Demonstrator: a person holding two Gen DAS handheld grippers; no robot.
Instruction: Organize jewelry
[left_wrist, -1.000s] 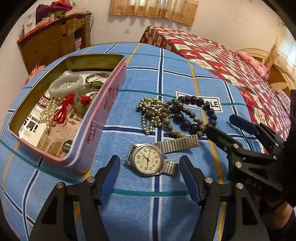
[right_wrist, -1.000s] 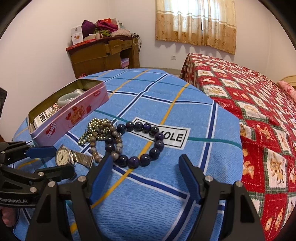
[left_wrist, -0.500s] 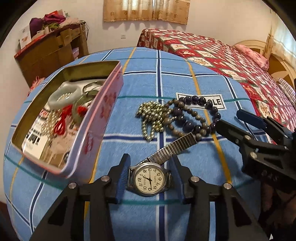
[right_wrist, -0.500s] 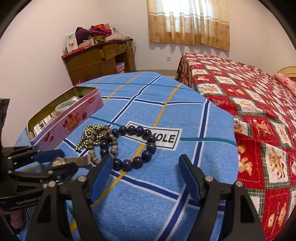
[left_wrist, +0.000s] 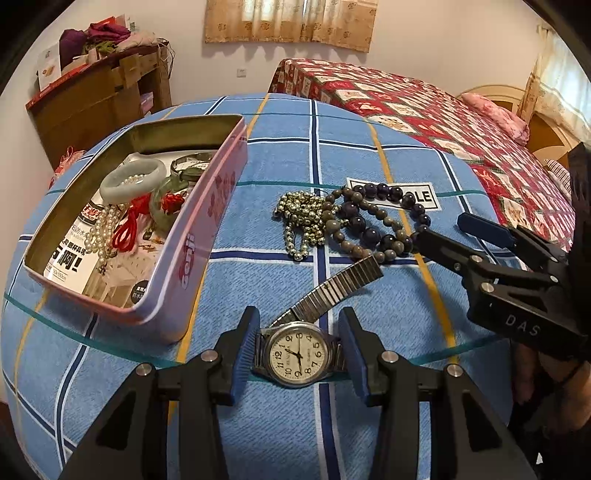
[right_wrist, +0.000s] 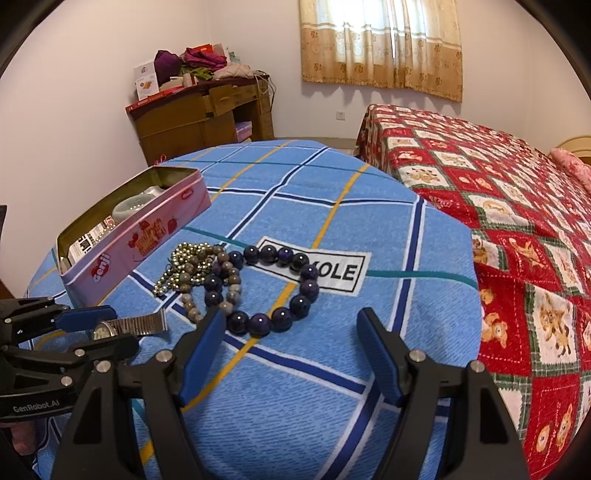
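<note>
My left gripper (left_wrist: 297, 352) is shut on a silver wristwatch (left_wrist: 297, 353) with a cream dial; its metal strap (left_wrist: 338, 290) trails away over the blue checked cloth. The watch also shows in the right wrist view (right_wrist: 127, 326), held in the left gripper (right_wrist: 92, 328). A pink tin (left_wrist: 201, 236) to the left holds a jade bangle (left_wrist: 133, 180), pearls and red cord. A dark purple bead bracelet (right_wrist: 284, 290), a grey-brown bead bracelet (right_wrist: 229, 282) and a silver bead chain (right_wrist: 181, 267) lie in a heap. My right gripper (right_wrist: 291, 356) is open and empty, just in front of the purple beads.
The blue checked cloth (right_wrist: 332, 387) covers a round table. A bed with a red patterned quilt (right_wrist: 517, 221) stands at the right. A wooden cabinet (right_wrist: 201, 114) with piled clothes stands by the back wall. A white label (right_wrist: 332, 271) is sewn on the cloth under the beads.
My left gripper has closed its fingers on the watch, which lay free between open fingers a second ago. The right gripper stays open and has drawn back slightly.
</note>
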